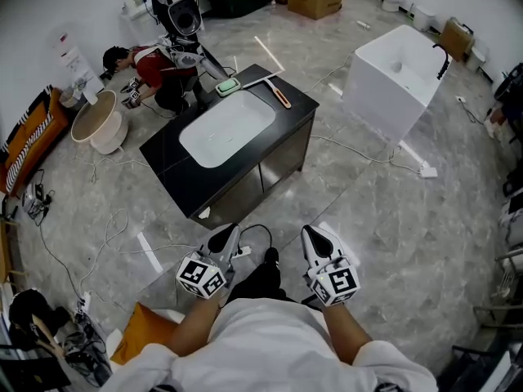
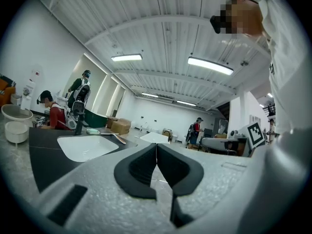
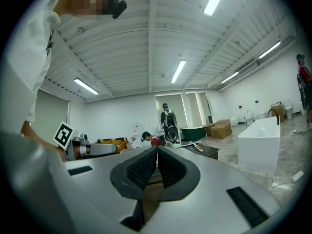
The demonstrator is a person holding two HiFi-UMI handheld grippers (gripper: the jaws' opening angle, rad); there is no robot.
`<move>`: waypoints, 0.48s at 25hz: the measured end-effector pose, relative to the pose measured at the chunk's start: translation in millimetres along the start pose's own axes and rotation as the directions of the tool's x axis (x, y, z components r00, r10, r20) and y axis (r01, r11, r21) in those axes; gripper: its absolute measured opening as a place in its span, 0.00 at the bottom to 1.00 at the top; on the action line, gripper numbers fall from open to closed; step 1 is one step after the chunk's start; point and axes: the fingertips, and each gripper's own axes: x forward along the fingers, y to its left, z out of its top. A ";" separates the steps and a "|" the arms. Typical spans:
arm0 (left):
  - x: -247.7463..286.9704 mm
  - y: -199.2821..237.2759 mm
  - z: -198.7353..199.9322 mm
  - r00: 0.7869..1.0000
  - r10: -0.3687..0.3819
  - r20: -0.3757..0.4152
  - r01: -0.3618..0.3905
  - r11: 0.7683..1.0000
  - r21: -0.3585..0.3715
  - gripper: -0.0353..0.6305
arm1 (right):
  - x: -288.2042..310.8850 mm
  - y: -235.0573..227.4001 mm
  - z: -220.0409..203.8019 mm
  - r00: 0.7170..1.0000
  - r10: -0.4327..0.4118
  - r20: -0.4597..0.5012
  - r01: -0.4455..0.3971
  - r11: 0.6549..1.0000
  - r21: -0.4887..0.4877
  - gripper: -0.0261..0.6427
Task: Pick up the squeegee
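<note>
Bright, even light from ceiling strip lamps [image 2: 208,66]; fisheye bending, dark vignetted corners; soft shadows.

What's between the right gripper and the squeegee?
In the head view, grey floor and then the black cabinet lie between the shut right gripper and the squeegee on its top.

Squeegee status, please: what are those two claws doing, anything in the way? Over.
Left gripper, right gripper: jaws shut, empty, near the body. Squeegee untouched at far end of the counter. Cables on the floor ahead.
</note>
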 end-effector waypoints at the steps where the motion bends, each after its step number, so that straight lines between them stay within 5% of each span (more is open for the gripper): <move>1: 10.4 5.1 1.8 1.000 -0.004 0.001 0.004 1.000 -0.007 0.08 | 6.7 -8.2 2.8 1.000 -0.004 -0.003 0.004 1.000 -0.003 0.06; 12: 134.1 77.5 35.6 0.999 -0.039 0.036 0.040 0.998 -0.050 0.08 | 115.2 -87.8 48.8 1.000 -0.009 -0.026 0.008 0.999 -0.047 0.06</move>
